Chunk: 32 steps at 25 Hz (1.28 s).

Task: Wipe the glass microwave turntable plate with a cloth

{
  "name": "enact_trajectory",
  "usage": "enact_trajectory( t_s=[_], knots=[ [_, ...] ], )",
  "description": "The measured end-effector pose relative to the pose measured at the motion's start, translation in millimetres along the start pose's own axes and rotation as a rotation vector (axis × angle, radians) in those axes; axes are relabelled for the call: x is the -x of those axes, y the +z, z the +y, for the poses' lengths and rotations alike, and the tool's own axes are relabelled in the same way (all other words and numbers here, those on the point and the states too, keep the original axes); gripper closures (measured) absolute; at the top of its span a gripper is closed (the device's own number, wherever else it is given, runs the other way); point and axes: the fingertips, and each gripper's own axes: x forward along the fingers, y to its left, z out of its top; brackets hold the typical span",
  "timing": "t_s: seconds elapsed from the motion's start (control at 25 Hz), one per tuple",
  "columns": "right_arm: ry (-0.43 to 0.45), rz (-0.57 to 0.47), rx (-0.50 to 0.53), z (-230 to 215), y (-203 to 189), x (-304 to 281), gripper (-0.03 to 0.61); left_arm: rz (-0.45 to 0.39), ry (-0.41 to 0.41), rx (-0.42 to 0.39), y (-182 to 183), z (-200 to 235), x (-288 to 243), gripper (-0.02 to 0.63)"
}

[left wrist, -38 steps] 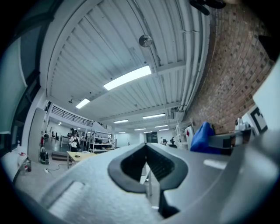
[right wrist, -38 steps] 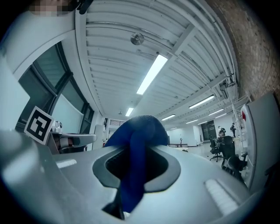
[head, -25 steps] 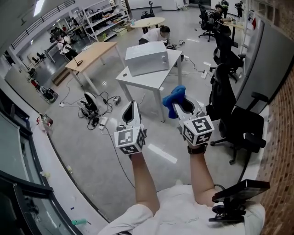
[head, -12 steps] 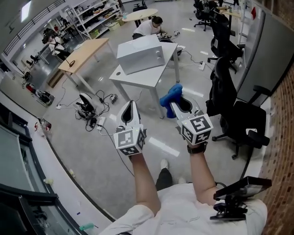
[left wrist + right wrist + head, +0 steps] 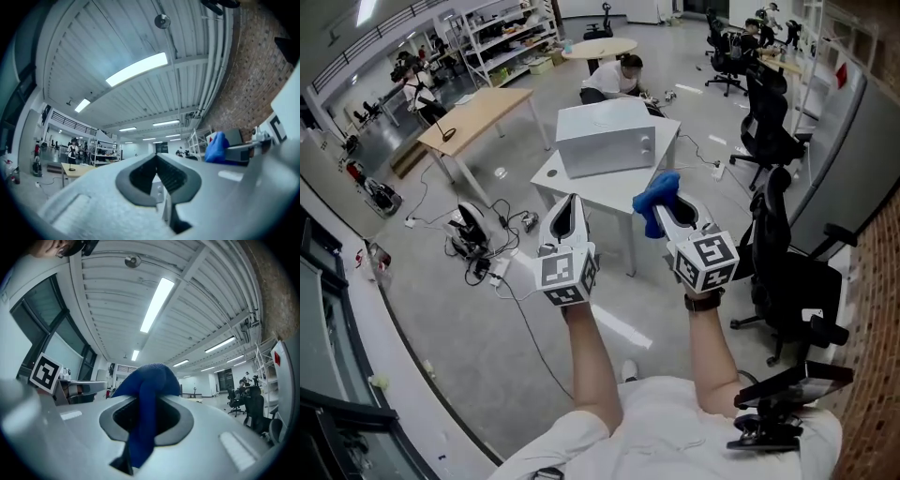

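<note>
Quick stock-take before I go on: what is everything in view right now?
microwave: one, white, on the white table
white table: one, ahead of both grippers
wooden table: one, light wood, far left
round table: one, light wood, far back
office chairs: several, black, right side
person: one, white top, crouched behind the white table
cloth: one, blue, in the right jaws
left hand-held gripper: white, jaws together, empty
right hand-held gripper: white, shut on the cloth
</note>
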Motion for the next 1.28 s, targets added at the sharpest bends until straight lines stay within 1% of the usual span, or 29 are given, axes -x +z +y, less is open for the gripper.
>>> enact_trajectory(
  t_s=[0.16, 0.28, 0.36, 0.44, 0.52, 0.64, 0.76, 0.92, 1.04, 1.12, 1.28],
  knots=[
    [0.000, -0.016, 0.011, 0, 3, -42, 0.510, -0.019, -0.015, 0.016, 13, 24, -26, 0.612],
    [-0.005, -0.028, 0.022, -1, 1, -66, 0.510, -0.047, -0.020, 0.014, 13, 40, -42, 0.612],
    [0.003, -0.020, 0.039, 1, -5, -74, 0.509, -0.047, -0.020, 0.011, 2, 48, -52, 0.612],
    [0.017, -0.003, 0.062, 1, -10, -82, 0.509, -0.025, 0.004, -0.004, -15, 59, -64, 0.612],
    [0.008, 0.005, 0.067, -8, -13, -89, 0.509, -0.006, 0.026, 0.008, -23, 66, -75, 0.612],
    [-0.037, 0.025, 0.038, -34, -26, -97, 0.509, 0.011, 0.007, 0.032, -36, 62, -93, 0.612],
    [-0.042, 0.047, 0.016, -62, -42, -118, 0.509, 0.029, -0.003, 0.012, -57, 60, -121, 0.612],
    [-0.004, 0.044, -0.011, -96, -53, -158, 0.509, 0.043, 0.009, 0.000, -59, 55, -172, 0.612],
    [0.046, 0.049, 0.006, -127, -51, -188, 0.509, 0.016, 0.048, -0.026, -56, 58, -215, 0.612],
    [0.062, 0.040, 0.010, -151, -48, -203, 0.509, 0.002, 0.075, -0.044, -63, 60, -242, 0.612],
    [0.072, 0.027, -0.009, -200, -53, -234, 0.509, 0.012, 0.070, -0.081, -76, 47, -289, 0.612]
  ],
)
